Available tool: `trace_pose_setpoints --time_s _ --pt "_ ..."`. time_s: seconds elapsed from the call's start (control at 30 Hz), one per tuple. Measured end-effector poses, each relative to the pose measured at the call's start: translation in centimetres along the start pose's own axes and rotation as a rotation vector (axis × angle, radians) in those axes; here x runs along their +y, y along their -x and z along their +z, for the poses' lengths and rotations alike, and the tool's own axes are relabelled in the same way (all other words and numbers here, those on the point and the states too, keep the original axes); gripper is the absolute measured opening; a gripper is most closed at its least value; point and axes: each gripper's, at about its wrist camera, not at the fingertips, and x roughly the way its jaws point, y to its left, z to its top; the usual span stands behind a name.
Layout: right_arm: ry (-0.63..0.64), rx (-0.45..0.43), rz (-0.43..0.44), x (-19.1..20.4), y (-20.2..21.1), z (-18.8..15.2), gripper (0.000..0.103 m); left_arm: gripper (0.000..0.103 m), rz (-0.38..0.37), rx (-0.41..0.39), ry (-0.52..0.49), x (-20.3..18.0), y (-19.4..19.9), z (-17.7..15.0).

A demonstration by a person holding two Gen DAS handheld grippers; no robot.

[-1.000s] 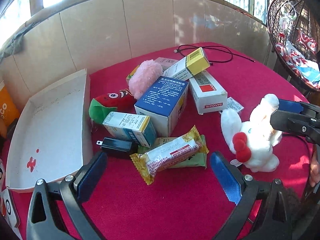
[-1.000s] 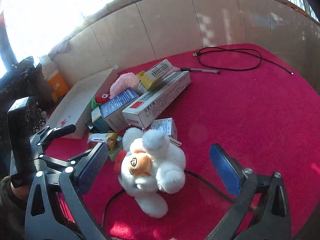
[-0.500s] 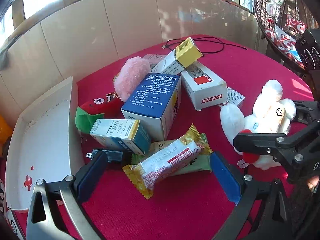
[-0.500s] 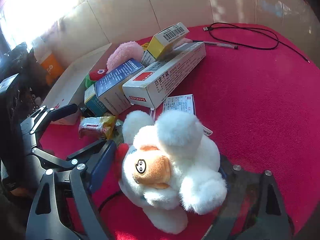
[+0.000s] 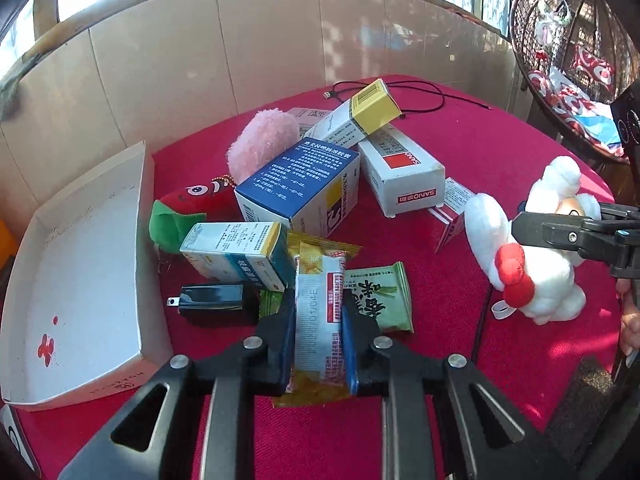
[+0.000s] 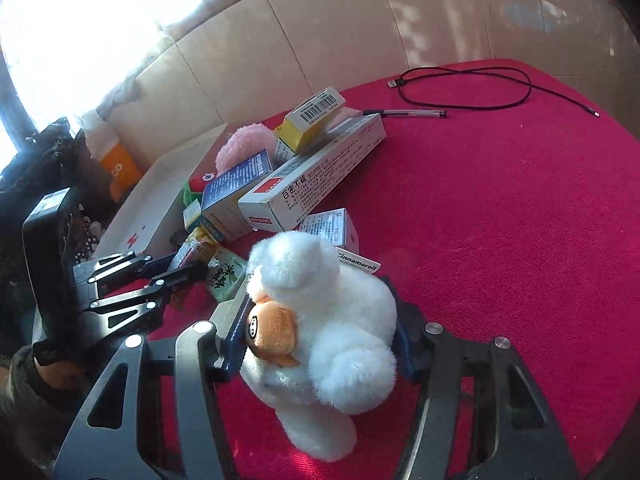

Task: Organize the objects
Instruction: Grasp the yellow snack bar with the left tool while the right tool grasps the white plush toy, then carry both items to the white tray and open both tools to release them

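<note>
Gripping two items on the red cloth counter (image 5: 500, 152).
Left hand-held gripper (image 5: 318, 330) clamps a yellow-and-white snack packet (image 5: 320, 304) beside the white cardboard tray (image 5: 80, 248); right hand-held gripper (image 6: 320, 338) clamps a white plush toy (image 6: 332, 320), farther from that tray.

White plush (image 6: 320, 320) w/ red bow (image 5: 510, 272); red cloth (image 6: 500, 200).

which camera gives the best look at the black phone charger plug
The left wrist view. The black charger plug lies in the open on the red cloth, prongs toward the white tray. In the right wrist view only a dark sliver of it may show behind the snack packets; I cannot confirm it.
</note>
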Motion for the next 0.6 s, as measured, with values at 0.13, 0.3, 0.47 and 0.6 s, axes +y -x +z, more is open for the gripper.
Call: trace_pose_setpoints --time_s 0.13,0.3,0.47,0.6 --pt "0.028 -0.066 0.005 0.5 2.3 0.3 0.058 0.019 0.003 -0.069 0.030 0.1 2.4 0.4" --pt "0.093 -0.182 0.020 2.3 5.4 1.5 0.058 0.019 0.032 -0.151 0.088 1.0 5.5 1.1" --pt "0.179 -0.271 0.009 4.6 7.0 2.6 0.058 0.019 0.115 -0.210 0.146 2.3 7.4 1.5" --pt "0.198 -0.303 0.012 5.8 7.1 3.7 0.058 0.019 0.198 -0.205 0.222 4.2 7.7 1.2"
